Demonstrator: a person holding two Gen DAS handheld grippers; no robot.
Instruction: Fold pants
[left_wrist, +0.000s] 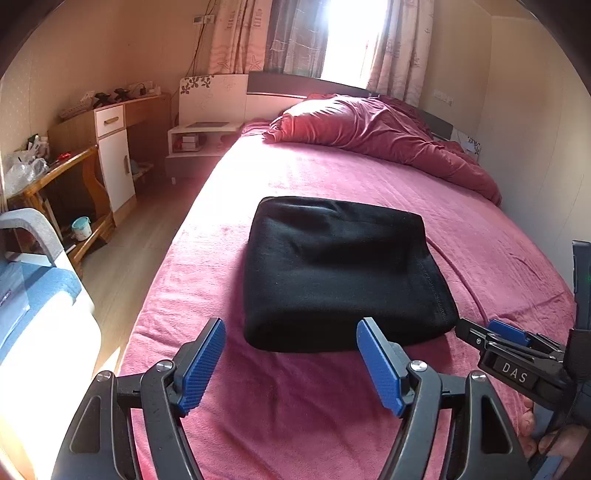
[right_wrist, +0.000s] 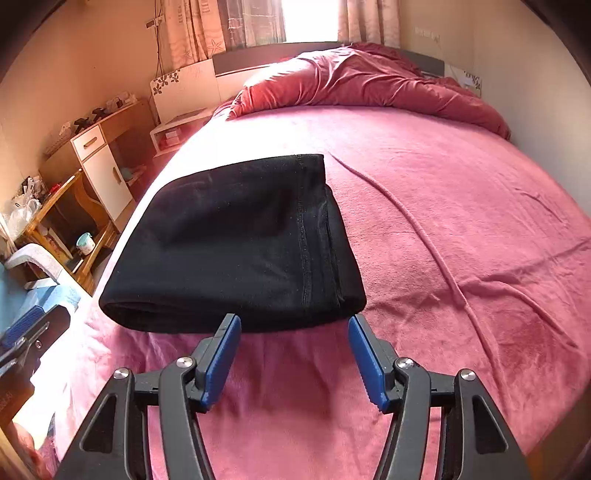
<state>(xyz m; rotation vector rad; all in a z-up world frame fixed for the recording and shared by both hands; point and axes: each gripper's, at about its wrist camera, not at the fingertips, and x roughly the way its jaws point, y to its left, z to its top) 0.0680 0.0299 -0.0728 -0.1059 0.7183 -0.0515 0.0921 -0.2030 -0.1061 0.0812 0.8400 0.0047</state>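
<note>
The black pants (left_wrist: 340, 273) lie folded into a thick rectangular bundle on the pink bedspread (left_wrist: 332, 177), also seen in the right wrist view as the black pants (right_wrist: 236, 243). My left gripper (left_wrist: 291, 328) is open just in front of the bundle's near edge, with nothing between its blue pads. My right gripper (right_wrist: 293, 321) is open too, its tips close to the near right corner of the pants and not touching them. From the left wrist view the right gripper (left_wrist: 476, 330) shows at the right, beside that same corner.
A crumpled red duvet (left_wrist: 380, 136) lies at the head of the bed. Left of the bed are a wooden floor, a white nightstand (left_wrist: 199, 136), a desk with a white cabinet (left_wrist: 114, 162) and a cluttered wooden table (left_wrist: 55, 173). A wall runs along the bed's right side.
</note>
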